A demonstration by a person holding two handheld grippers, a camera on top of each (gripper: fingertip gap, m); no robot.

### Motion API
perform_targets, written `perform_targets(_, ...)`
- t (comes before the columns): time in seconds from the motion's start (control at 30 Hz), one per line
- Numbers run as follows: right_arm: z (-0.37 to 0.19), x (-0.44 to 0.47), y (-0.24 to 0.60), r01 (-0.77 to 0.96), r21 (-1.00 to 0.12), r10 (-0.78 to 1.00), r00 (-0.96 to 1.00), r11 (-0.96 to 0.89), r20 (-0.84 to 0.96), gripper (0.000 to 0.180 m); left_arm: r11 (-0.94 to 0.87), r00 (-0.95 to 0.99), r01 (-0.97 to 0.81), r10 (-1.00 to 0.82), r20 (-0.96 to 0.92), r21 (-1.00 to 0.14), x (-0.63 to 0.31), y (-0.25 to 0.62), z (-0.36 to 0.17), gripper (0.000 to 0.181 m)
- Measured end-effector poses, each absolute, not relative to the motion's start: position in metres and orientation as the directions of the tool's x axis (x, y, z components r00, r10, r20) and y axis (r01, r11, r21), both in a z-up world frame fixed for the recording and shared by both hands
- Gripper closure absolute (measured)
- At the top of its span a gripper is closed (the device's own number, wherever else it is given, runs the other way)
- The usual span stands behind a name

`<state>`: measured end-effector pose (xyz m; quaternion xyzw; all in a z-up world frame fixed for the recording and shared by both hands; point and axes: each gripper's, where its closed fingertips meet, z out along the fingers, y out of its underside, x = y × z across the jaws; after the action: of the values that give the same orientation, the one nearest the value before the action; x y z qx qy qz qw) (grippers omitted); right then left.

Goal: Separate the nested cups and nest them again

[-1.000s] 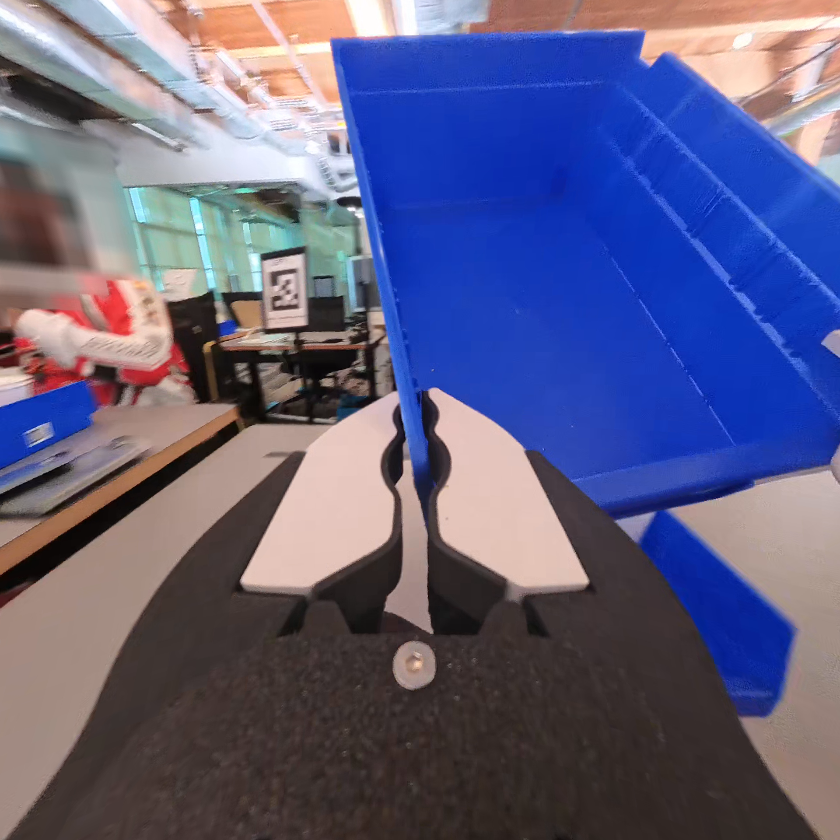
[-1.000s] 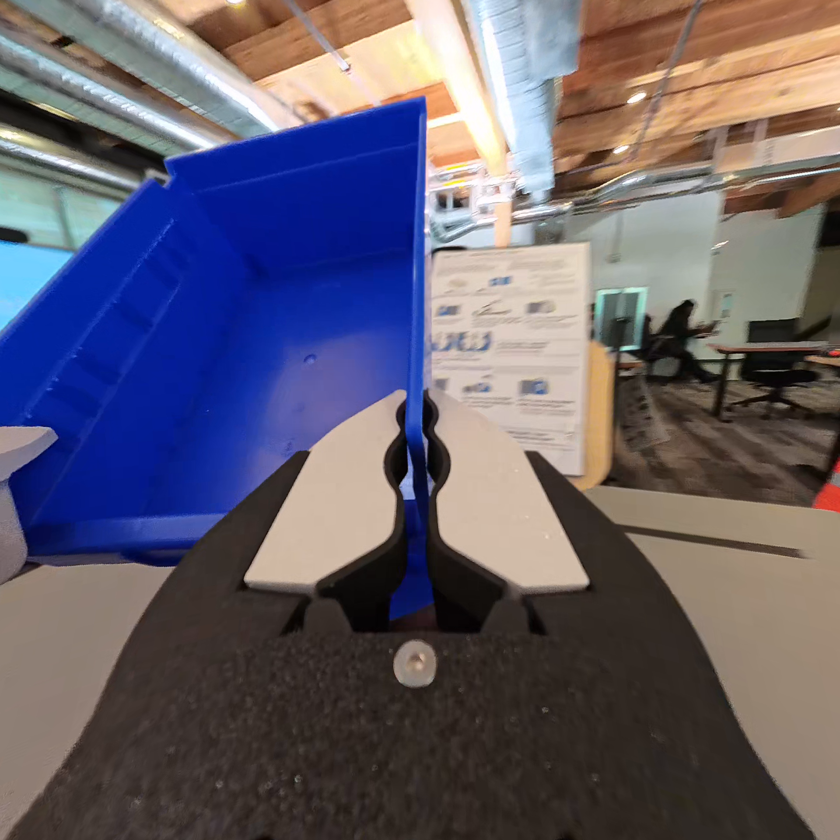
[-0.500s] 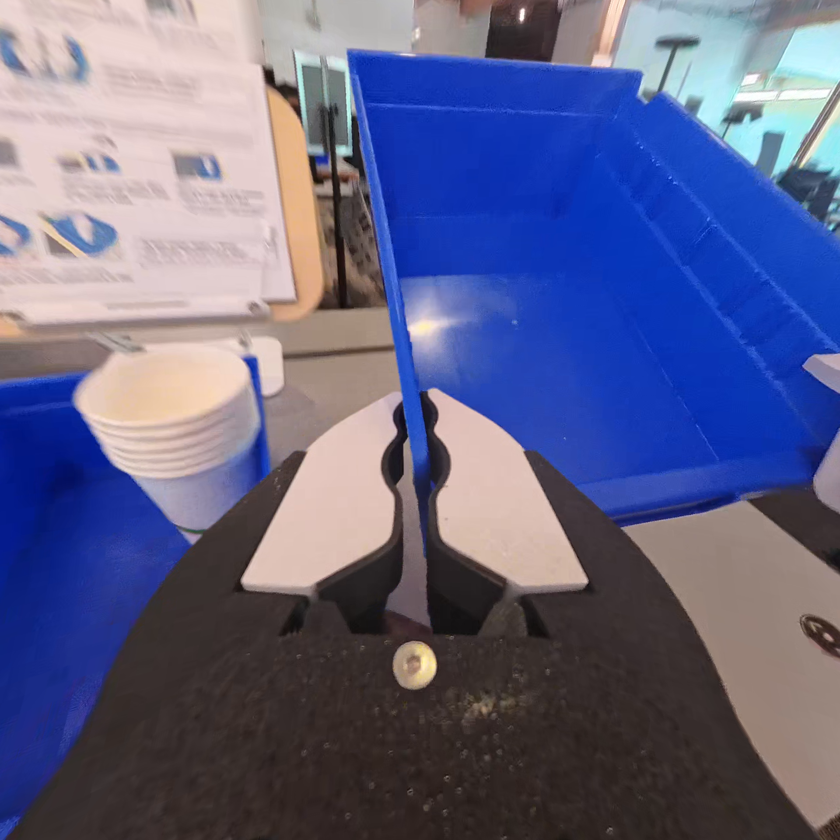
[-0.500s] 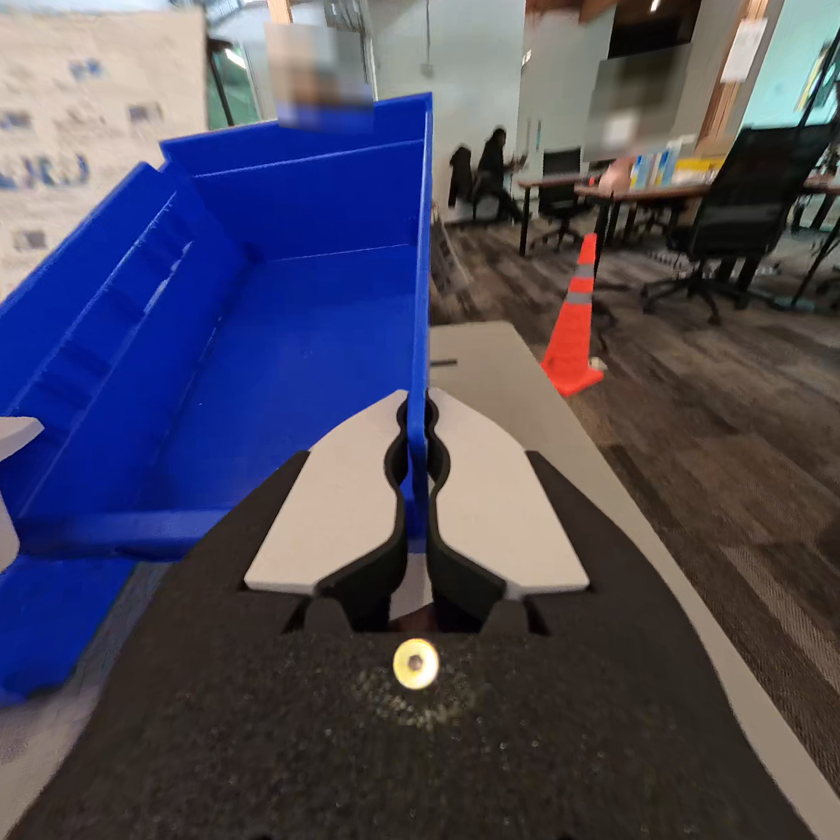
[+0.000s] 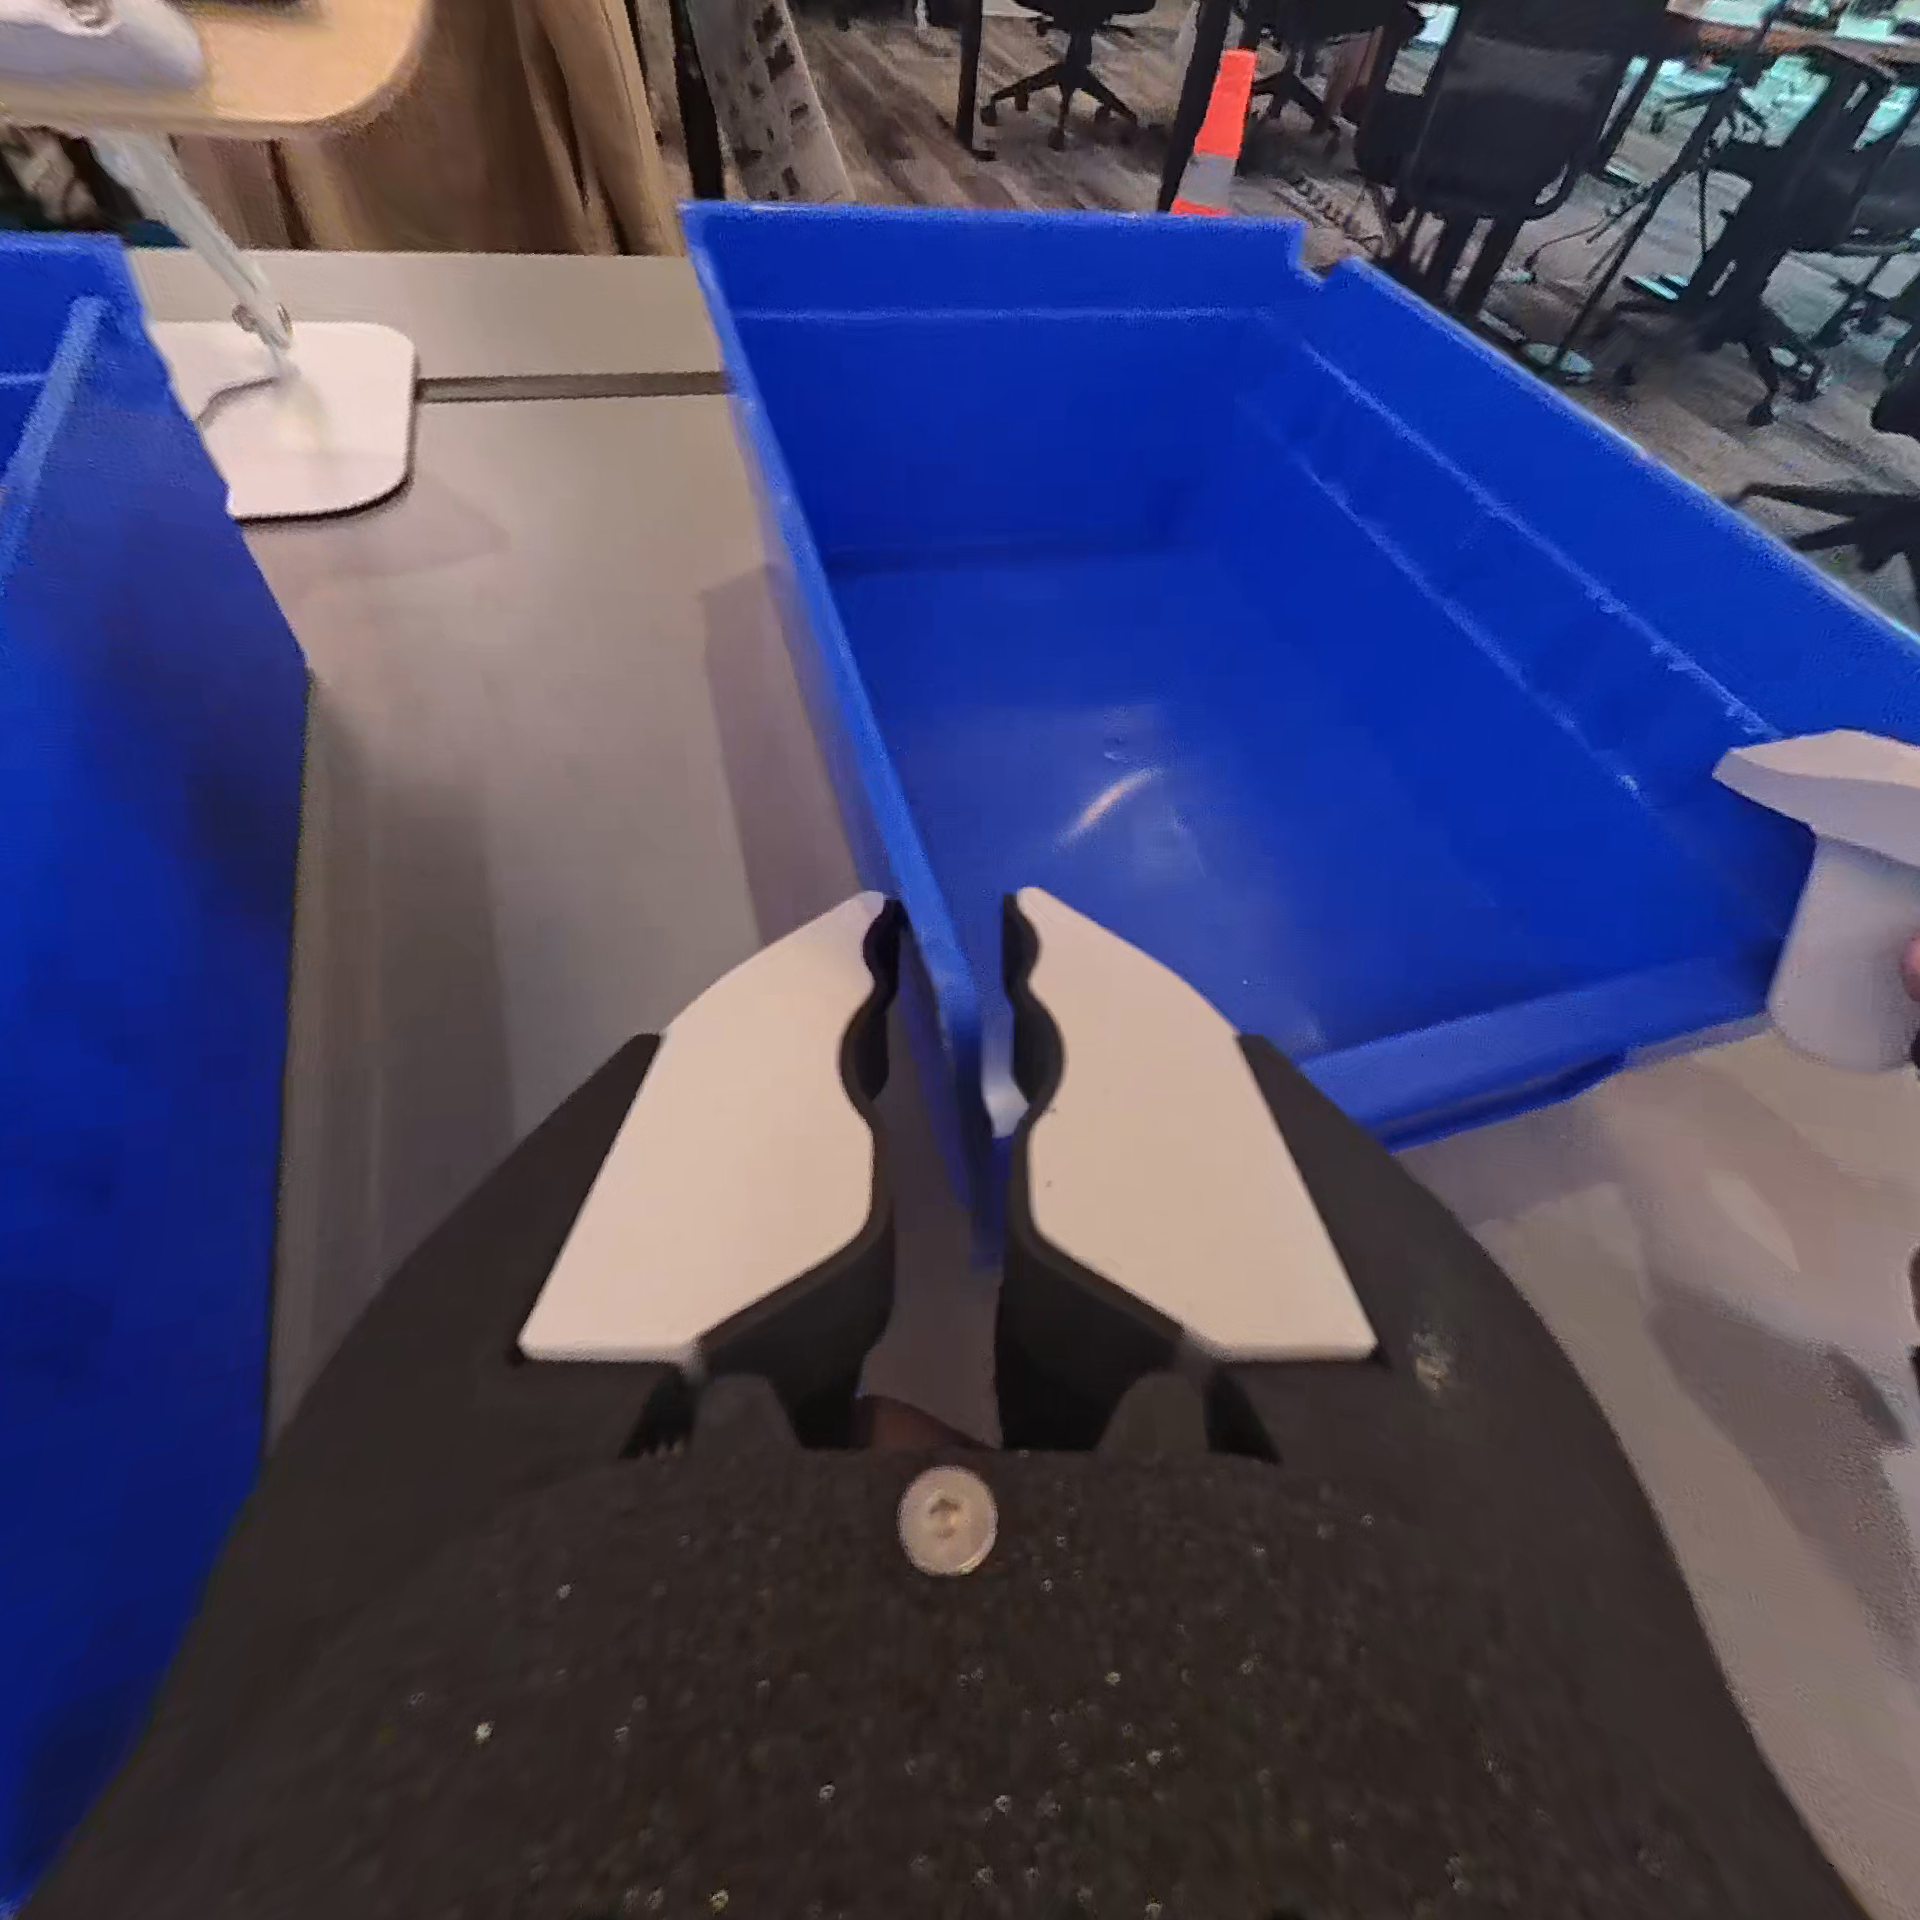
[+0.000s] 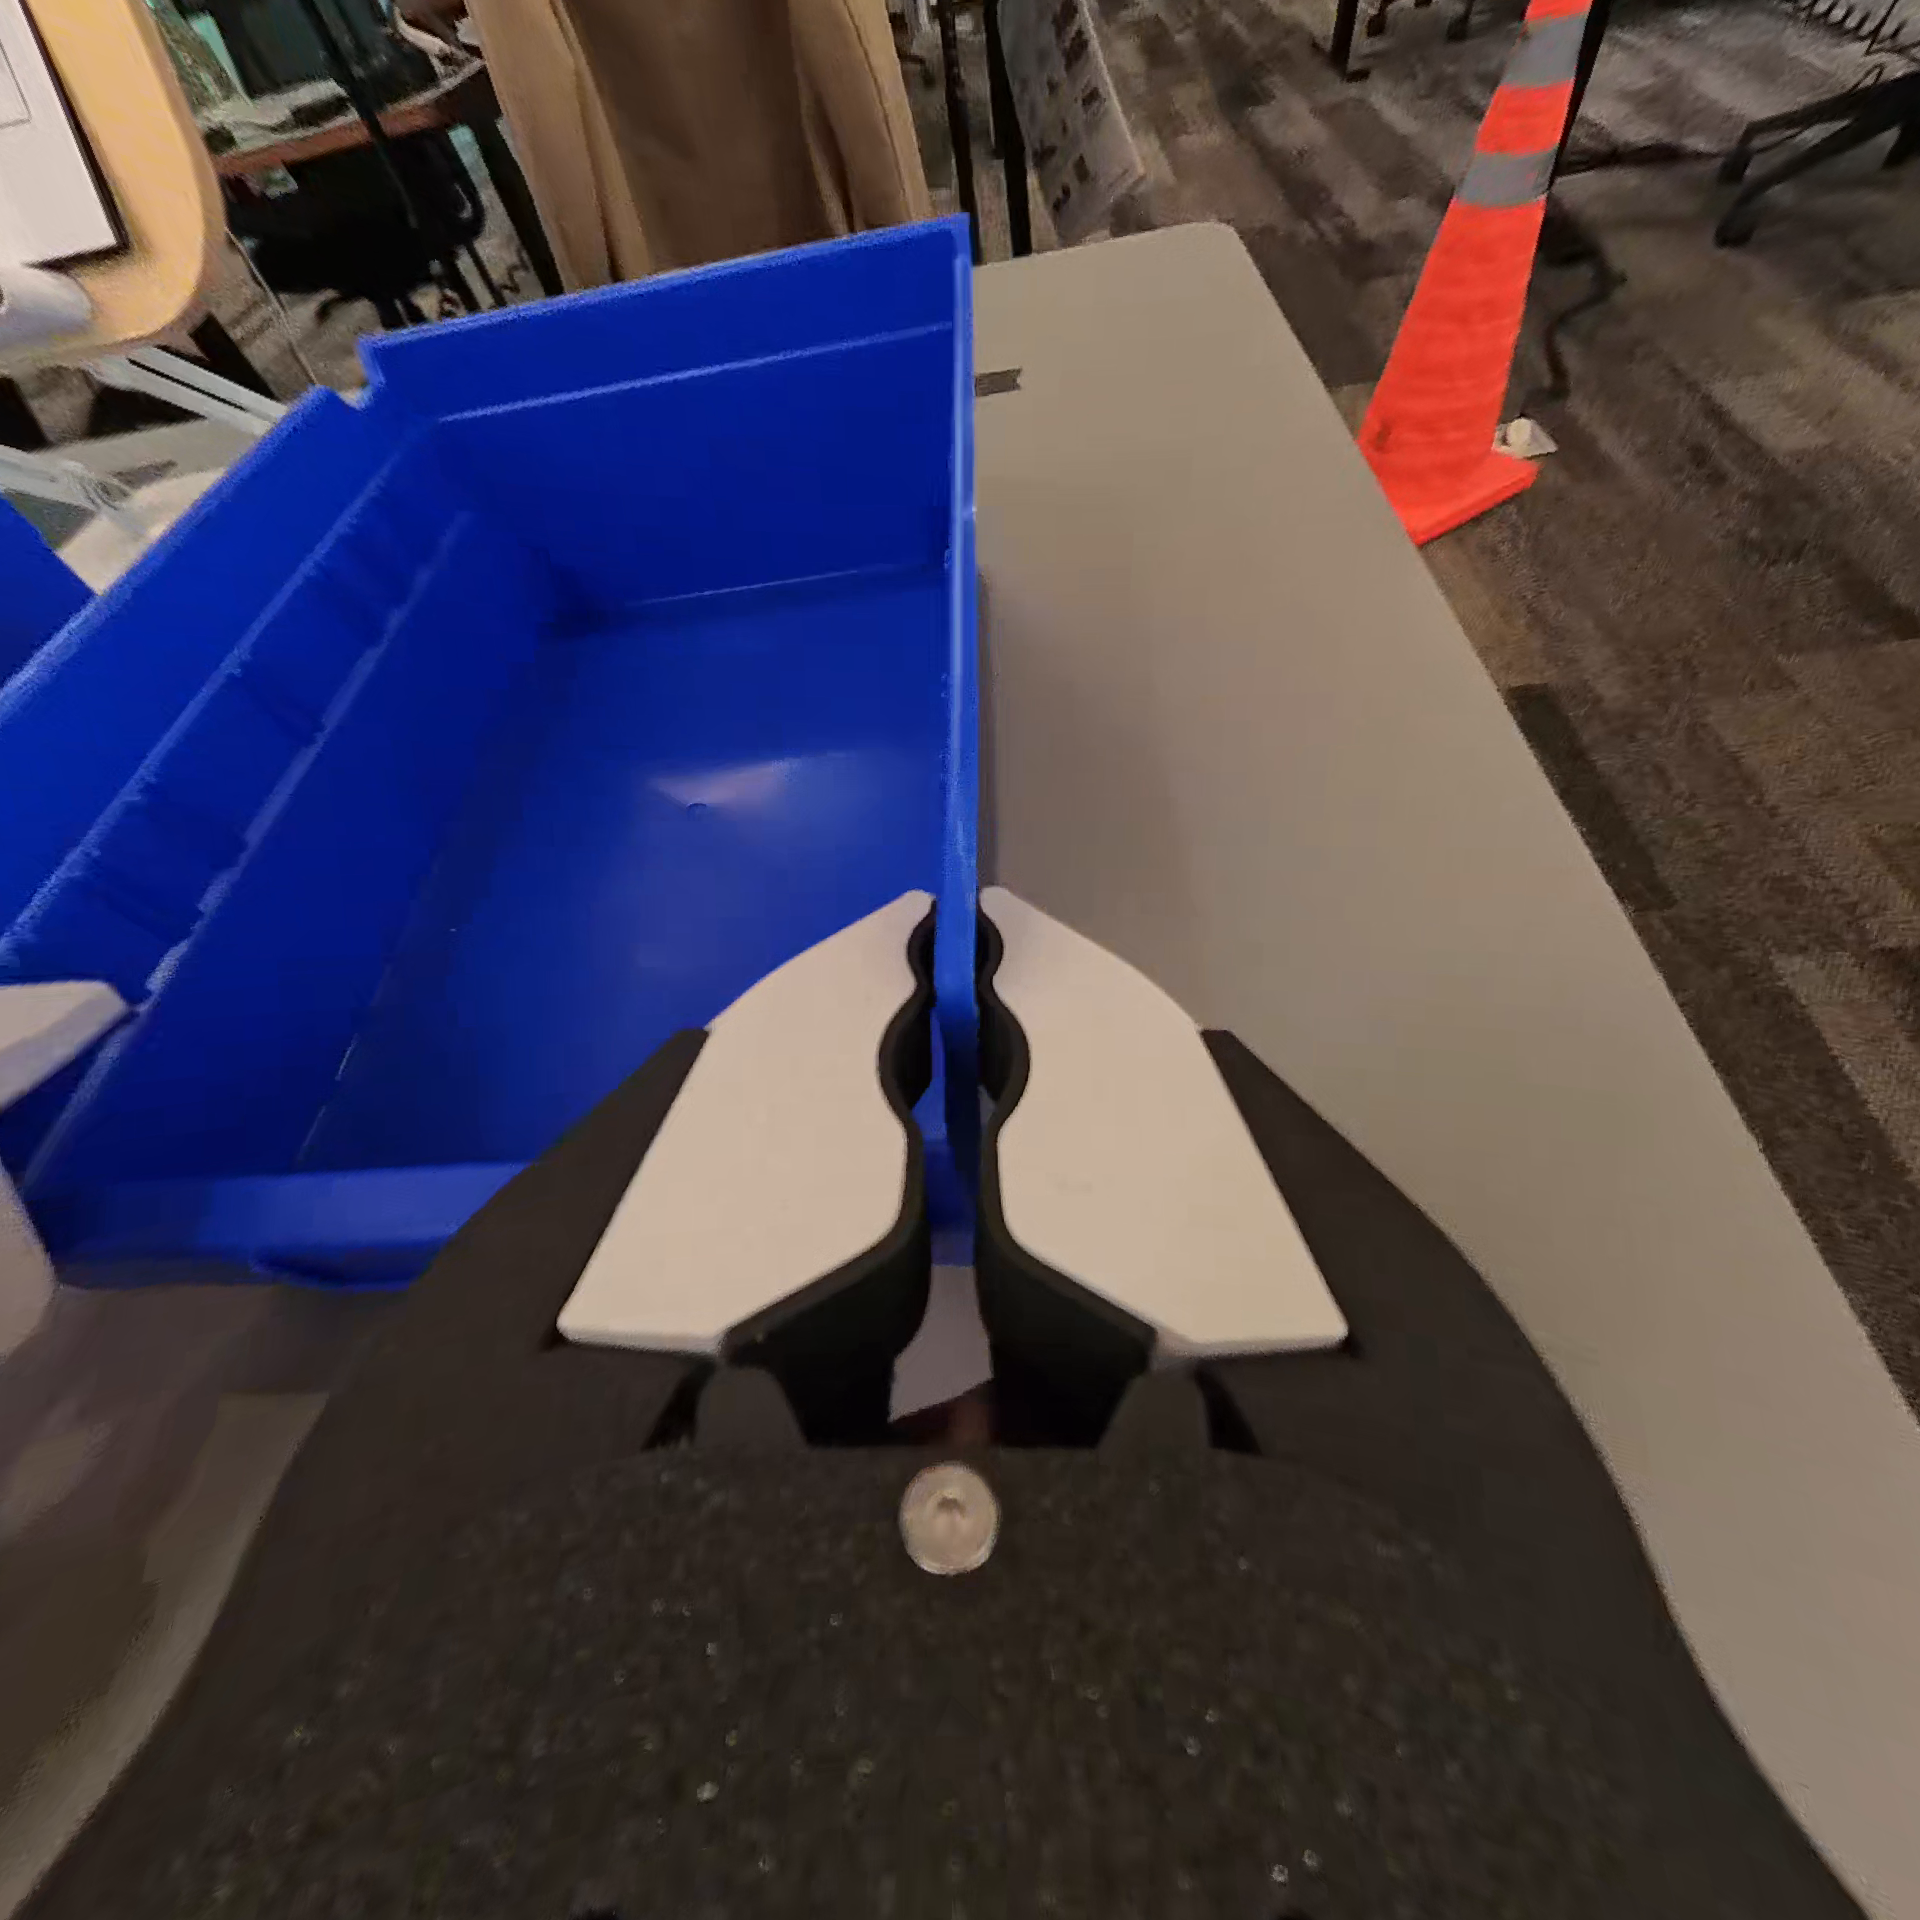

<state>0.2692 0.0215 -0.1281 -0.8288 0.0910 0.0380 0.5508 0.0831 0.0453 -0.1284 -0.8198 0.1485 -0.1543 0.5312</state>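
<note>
An empty blue bin (image 5: 1299, 748) sits level on the grey table (image 5: 540, 727). My left gripper (image 5: 951, 914) straddles the bin's left wall near the front corner, with its jaws slightly apart and a small gap beside the wall. My right gripper (image 6: 954, 914) is shut on the bin's right wall (image 6: 961, 623). Each gripper's finger shows at the edge of the other view: the right gripper's finger (image 5: 1829, 790) and the left gripper's finger (image 6: 52, 1023). No cups are in view.
A second blue bin (image 5: 125, 883) stands at the left, a gap of table between the two. A white stand base (image 5: 312, 416) lies behind it. The table's right edge (image 6: 1558, 935) runs close beside the held bin. An orange cone (image 6: 1475, 312) stands on the floor.
The bin, held tilted up in the air before, has come down level onto the table right of the other bin. The left jaws have loosened from its wall. The cup stack is out of view.
</note>
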Motion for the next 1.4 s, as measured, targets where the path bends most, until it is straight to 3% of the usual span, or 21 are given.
perform_targets(0.07, -0.128, 0.271, 0.021, -0.193, -0.908, -0.120, 0.980, -0.372, -0.159, 0.176, -0.389, 0.895, -0.103, -0.438, 0.086, -0.915, 0.087, 0.040, -0.128, 0.153)
perform_targets(0.13, -0.121, 0.278, 0.017, -0.181, -0.924, -0.178, 0.976, -0.336, -0.126, 0.164, -0.398, 0.884, -0.110, -0.459, 0.094, -0.911, 0.083, 0.032, -0.126, 0.135)
perform_targets(0.23, -0.090, 0.273, -0.001, -0.144, -0.954, -0.222, 0.971, -0.262, -0.086, 0.146, -0.378, 0.863, -0.144, -0.500, 0.071, -0.915, 0.054, 0.012, -0.112, 0.129)
perform_targets(0.3, -0.049, 0.246, -0.018, -0.044, -0.986, -0.214, 0.977, -0.158, -0.010, 0.143, -0.339, 0.855, -0.154, -0.516, 0.047, -0.928, 0.019, -0.006, -0.098, 0.130)
perform_targets(0.33, -0.030, 0.220, -0.024, 0.008, -0.994, -0.179, 0.984, -0.106, 0.027, 0.144, -0.311, 0.851, -0.162, -0.524, 0.027, -0.937, -0.001, -0.015, -0.091, 0.141)
perform_targets(0.4, -0.015, 0.145, -0.031, 0.050, -0.998, -0.016, 0.999, -0.043, 0.051, 0.148, -0.234, 0.884, -0.202, -0.462, -0.074, -0.951, -0.057, -0.023, -0.079, 0.137)
perform_targets(0.5, -0.051, 0.008, -0.029, -0.015, -0.987, 0.347, 0.935, -0.160, -0.070, 0.145, -0.115, 0.922, -0.222, -0.346, -0.171, -0.968, -0.138, -0.036, -0.059, 0.137)
perform_targets(0.57, -0.088, -0.048, -0.020, 0.034, -0.965, 0.414, 0.907, -0.261, -0.080, 0.136, -0.104, 0.954, -0.220, -0.229, -0.192, -0.970, -0.192, -0.030, -0.058, 0.138)
perform_targets(0.7, -0.109, -0.060, 0.007, 0.074, -0.972, 0.220, 0.975, -0.222, 0.024, 0.136, -0.270, 0.989, -0.117, -0.120, -0.087, -0.956, -0.264, 0.011, -0.093, 0.129)
perform_targets(0.8, -0.120, -0.046, 0.022, -0.027, -0.961, 0.065, 0.997, -0.275, -0.046, 0.150, -0.398, 0.979, 0.025, -0.177, 0.103, -0.917, -0.265, 0.037, -0.119, 0.129)
perform_targets(0.9, -0.116, -0.053, 0.029, -0.093, -0.964, 0.077, 0.990, -0.251, -0.115, 0.173, -0.472, 0.931, 0.093, -0.271, 0.245, -0.877, -0.242, 0.046, -0.128, 0.166)
perform_targets(1.13, -0.101, -0.084, 0.034, -0.105, -0.972, -0.016, 0.994, -0.209, -0.104, 0.177, -0.431, 0.981, 0.008, -0.173, 0.091, -0.902, -0.274, 0.049, -0.115, 0.177)
perform_targets(1.4, -0.079, -0.243, 0.054, -0.047, -0.982, 0.100, 0.993, -0.181, -0.066, 0.176, -0.419, 0.999, -0.015, -0.052, 0.007, -0.908, -0.431, 0.061, -0.089, 0.176)
